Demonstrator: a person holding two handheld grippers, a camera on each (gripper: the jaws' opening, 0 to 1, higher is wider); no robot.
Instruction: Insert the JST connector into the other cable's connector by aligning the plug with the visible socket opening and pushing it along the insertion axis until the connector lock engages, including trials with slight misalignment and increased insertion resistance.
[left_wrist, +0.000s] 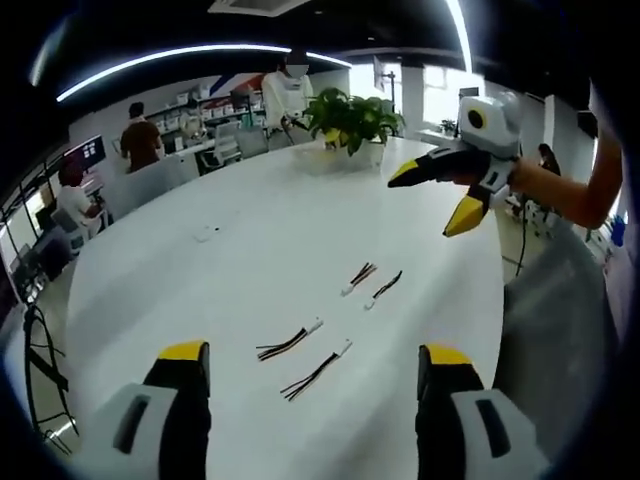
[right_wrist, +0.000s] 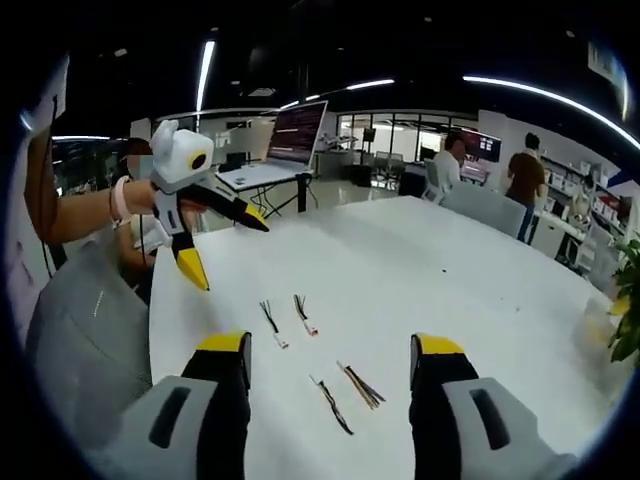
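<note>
Several short wired JST cables lie on the white table (left_wrist: 250, 220). In the left gripper view one pair (left_wrist: 290, 343) (left_wrist: 318, 372) lies nearest, between my jaws, and another pair (left_wrist: 358, 276) (left_wrist: 383, 288) lies farther off. My left gripper (left_wrist: 312, 355) is open and holds nothing. The right gripper (left_wrist: 428, 203) hangs open above the table's right side, held by a hand. The right gripper view has the cables (right_wrist: 270, 322) (right_wrist: 304, 312) (right_wrist: 330, 403) (right_wrist: 360, 385) in front of my open, empty right gripper (right_wrist: 330, 345). The left gripper (right_wrist: 230, 253) hovers open at the upper left.
A potted plant (left_wrist: 350, 120) stands at the table's far end, and a small white item (left_wrist: 205, 235) lies to the left. A laptop (right_wrist: 275, 150) sits on a stand beyond the table. The person's grey-clad lap (left_wrist: 560, 330) borders the table edge. People sit at distant desks.
</note>
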